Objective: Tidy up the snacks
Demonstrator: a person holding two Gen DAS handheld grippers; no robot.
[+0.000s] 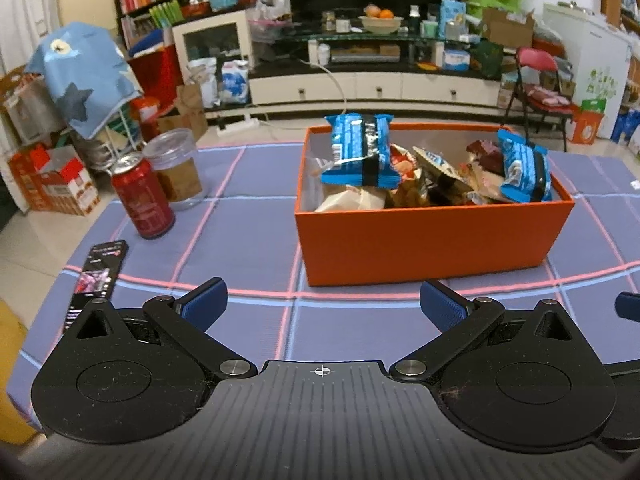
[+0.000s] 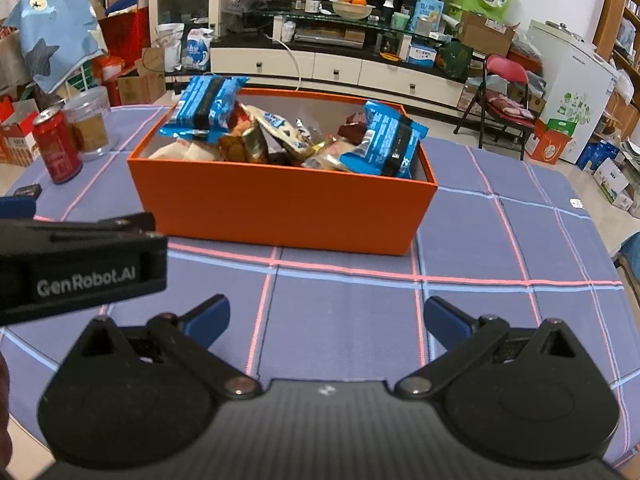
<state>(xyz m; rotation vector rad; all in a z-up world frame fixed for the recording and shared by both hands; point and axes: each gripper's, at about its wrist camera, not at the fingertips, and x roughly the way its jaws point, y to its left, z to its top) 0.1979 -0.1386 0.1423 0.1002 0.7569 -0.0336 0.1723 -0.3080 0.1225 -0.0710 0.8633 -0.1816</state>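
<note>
A cluttered living room, its TV stand and bookshelves crowded with boxes and bags, frames a table under a purple checked cloth [image 1: 248,240]. Near the middle of that table, closer to its far edge, stands an open orange box [image 1: 432,240] heaped with snack packets; a blue biscuit pack [image 1: 360,152] leans upright at its far left corner and a second blue pack [image 1: 524,172] rests tilted against the right end wall, apparently dropped in rather than laid flat. Outside the box, toward the table's left edge, a red drink can [image 1: 142,200] stands just in front of a clear plastic jar [image 1: 178,168], with a phone [image 1: 98,276] lying flat nearer the front-left corner. The left gripper [image 1: 322,306] and right gripper [image 2: 326,318] hover side by side over the near edge, both spread wide and holding nothing, aimed at the box. With no loose snacks visible on the cloth, the sorting looks nearly complete.
</note>
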